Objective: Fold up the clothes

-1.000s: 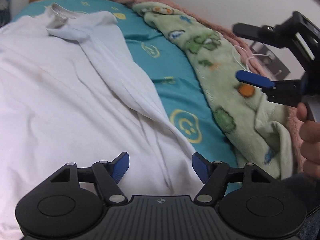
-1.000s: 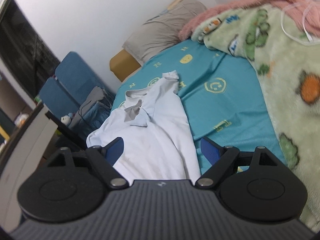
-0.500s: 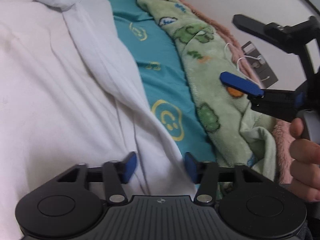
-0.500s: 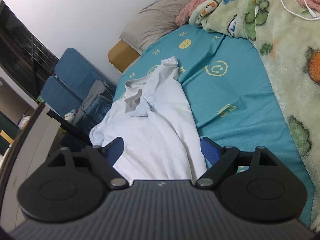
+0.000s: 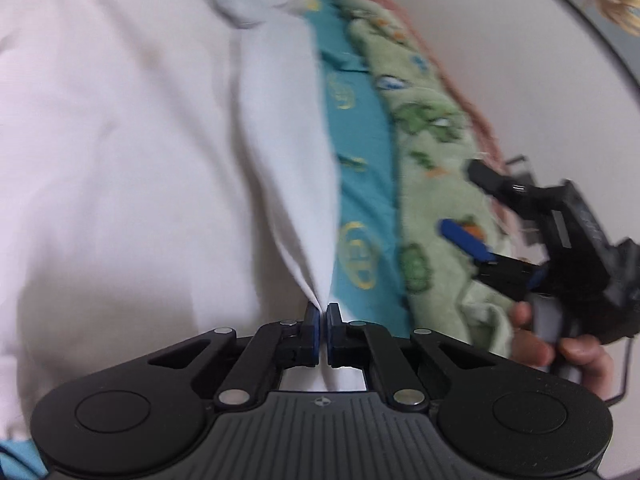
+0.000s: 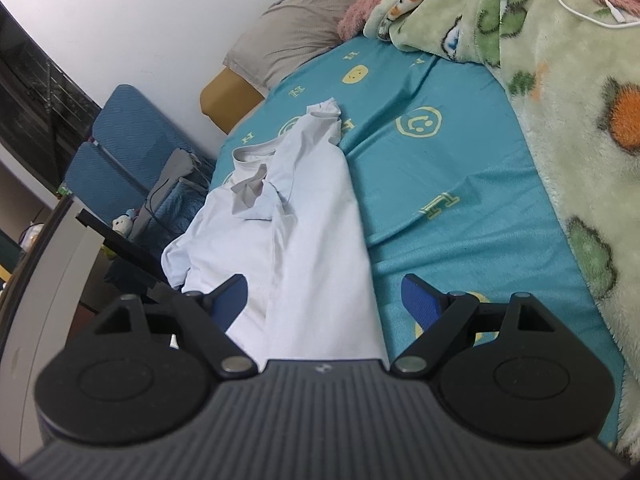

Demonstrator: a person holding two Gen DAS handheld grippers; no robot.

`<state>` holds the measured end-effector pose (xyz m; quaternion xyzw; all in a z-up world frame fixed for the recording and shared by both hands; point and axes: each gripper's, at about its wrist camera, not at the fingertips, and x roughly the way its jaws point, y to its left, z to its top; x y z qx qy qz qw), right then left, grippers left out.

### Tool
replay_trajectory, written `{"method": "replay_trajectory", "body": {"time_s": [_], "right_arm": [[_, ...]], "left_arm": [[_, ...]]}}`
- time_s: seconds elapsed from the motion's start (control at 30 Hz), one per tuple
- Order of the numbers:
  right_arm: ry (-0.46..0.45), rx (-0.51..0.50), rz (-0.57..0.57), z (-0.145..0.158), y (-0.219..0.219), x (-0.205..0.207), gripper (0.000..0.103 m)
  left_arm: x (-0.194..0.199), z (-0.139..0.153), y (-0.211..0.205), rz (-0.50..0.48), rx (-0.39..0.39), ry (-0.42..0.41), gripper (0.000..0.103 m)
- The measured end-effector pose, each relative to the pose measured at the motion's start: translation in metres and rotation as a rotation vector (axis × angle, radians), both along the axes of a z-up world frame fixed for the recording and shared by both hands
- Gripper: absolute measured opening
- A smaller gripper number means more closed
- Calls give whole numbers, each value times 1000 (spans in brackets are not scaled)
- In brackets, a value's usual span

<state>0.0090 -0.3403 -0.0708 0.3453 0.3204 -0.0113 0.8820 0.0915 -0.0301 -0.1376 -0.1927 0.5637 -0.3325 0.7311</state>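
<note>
A white T-shirt [image 5: 140, 152] lies spread on a teal bedsheet [image 5: 360, 184]. My left gripper [image 5: 323, 330] is shut on the shirt's near right edge, and the cloth pulls taut from its blue pads. The shirt also shows in the right wrist view [image 6: 304, 232], its collar far from me and one sleeve crumpled at the top. My right gripper [image 6: 324, 300] is open and empty above the shirt's near end. It also shows in the left wrist view [image 5: 476, 216], held by a hand at the right.
A green cartoon blanket [image 6: 560, 92] with a pink one behind it covers the bed's right side. A white cable [image 6: 580, 4] lies on it. A grey pillow [image 6: 308, 28] is at the head. Blue chairs [image 6: 120, 152] stand left of the bed.
My left gripper has moved down to the shirt's right edge and closed on it. My right gripper has stayed open and drifted slightly closer over the shirt.
</note>
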Motion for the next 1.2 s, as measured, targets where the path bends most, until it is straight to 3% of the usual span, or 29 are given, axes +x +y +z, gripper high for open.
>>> {"method": "replay_trajectory", "body": {"time_s": [0.07, 0.13, 0.2, 0.27, 0.3, 0.37, 0.4, 0.73, 0.83, 0.93, 1.03, 1.1, 1.13, 1.2], "right_arm": [[5, -5, 0, 0, 1, 0, 85], [11, -9, 0, -1, 1, 0, 85], [16, -15, -3, -1, 2, 0, 85], [18, -30, -11, 0, 2, 0, 85], [18, -40, -17, 0, 2, 0, 85], [18, -64, -31, 0, 3, 3, 85], [16, -75, -38, -1, 3, 5, 85], [27, -84, -102, -22, -5, 48, 85], [42, -101, -103, -31, -7, 61, 85], [42, -88, -111, -39, -12, 71, 85], [54, -77, -107, -49, -14, 80, 85], [67, -71, -106, -55, -16, 85, 85], [73, -66, -107, -58, -17, 87, 85], [82, -56, -110, -62, -19, 89, 85]], "left_arm": [[0, -3, 1, 9, 96, -23, 4], [6, -2, 0, 11, 103, -16, 4], [11, -1, -2, 12, 110, -9, 14], [16, 0, -4, 14, 117, -2, 45], [21, 1, -4, 20, 116, -1, 52], [47, 6, 0, 82, 104, -17, 76], [62, 8, 1, 118, 103, -26, 79], [230, -16, -14, 473, 58, -159, 80], [264, -28, -22, 569, 33, -190, 80], [289, -31, -39, 603, 59, -260, 80], [306, -30, -67, 549, 198, -388, 79], [313, -32, -83, 499, 323, -468, 72], [316, -34, -90, 469, 367, -502, 66], [319, -36, -106, 405, 458, -568, 45]]}}
